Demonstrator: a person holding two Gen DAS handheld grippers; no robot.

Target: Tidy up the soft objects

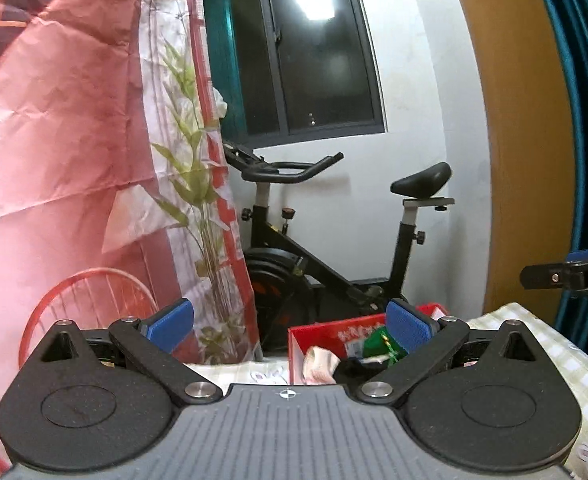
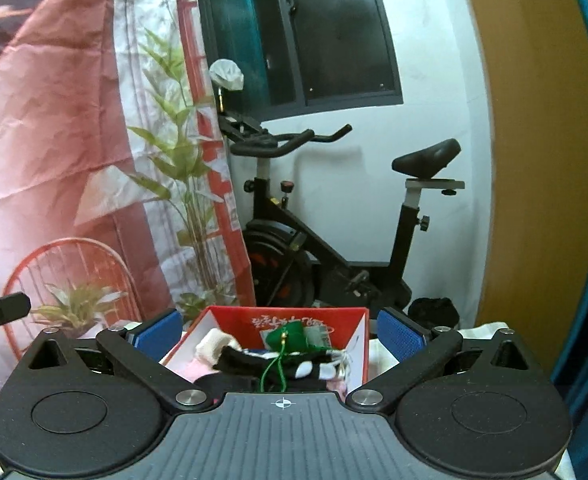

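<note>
A red box point(image 2: 358, 344) with white inner walls stands just beyond my right gripper point(image 2: 279, 334). It holds several soft things: a cream sock point(image 2: 213, 342), a black and white sock point(image 2: 294, 362) and a green pouch point(image 2: 289, 336) with a green cord. My right gripper's jaws stand wide open, with nothing between the blue pads point(image 2: 400, 338). In the left wrist view the same red box point(image 1: 314, 334) sits low at centre right, and my left gripper point(image 1: 289, 326) is open and empty in front of it. The right gripper's finger point(image 1: 566, 272) shows at that view's right edge.
A black exercise bike point(image 2: 334, 248) stands behind the box under a dark window point(image 2: 326, 40). A pink printed backdrop point(image 1: 73, 140) with bamboo leaves hangs on the left. A checked cloth point(image 1: 554, 352) covers the surface on the right, beside a yellow door frame point(image 1: 514, 140) and teal curtain point(image 1: 582, 100).
</note>
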